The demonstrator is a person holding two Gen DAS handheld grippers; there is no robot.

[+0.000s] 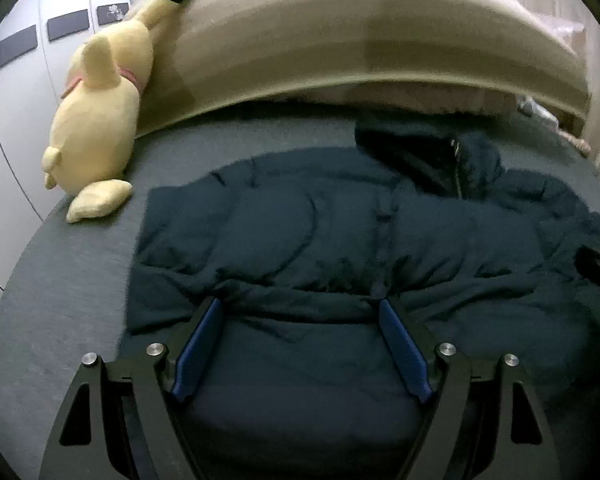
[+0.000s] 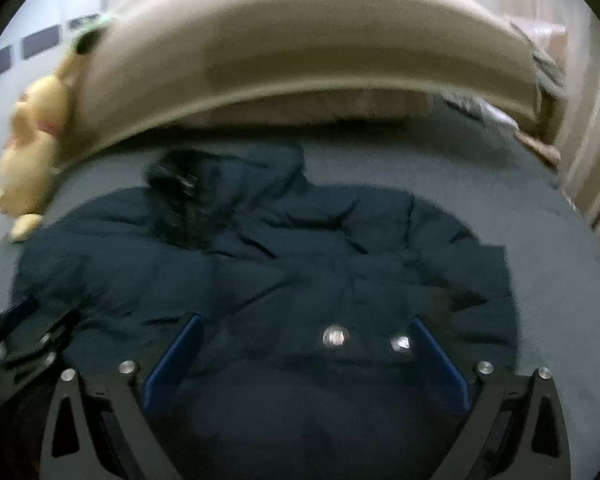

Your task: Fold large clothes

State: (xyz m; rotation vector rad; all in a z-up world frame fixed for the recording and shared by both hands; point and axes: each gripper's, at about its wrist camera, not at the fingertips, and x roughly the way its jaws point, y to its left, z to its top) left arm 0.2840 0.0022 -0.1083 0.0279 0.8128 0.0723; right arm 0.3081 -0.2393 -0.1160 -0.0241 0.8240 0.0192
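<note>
Hovering released over the near hem, the left tongs (image 1: 302, 312) and right tongs (image 2: 306, 330) grip nothing. Beyond them the navy padded jacket (image 2: 284, 264) lies spread on the bed (image 1: 60, 280); no fold appears made; hood (image 2: 220, 184) farthest.

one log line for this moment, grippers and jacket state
left gripper: open over hem | right gripper: open | jacket: spread on bed, unfolded
</note>
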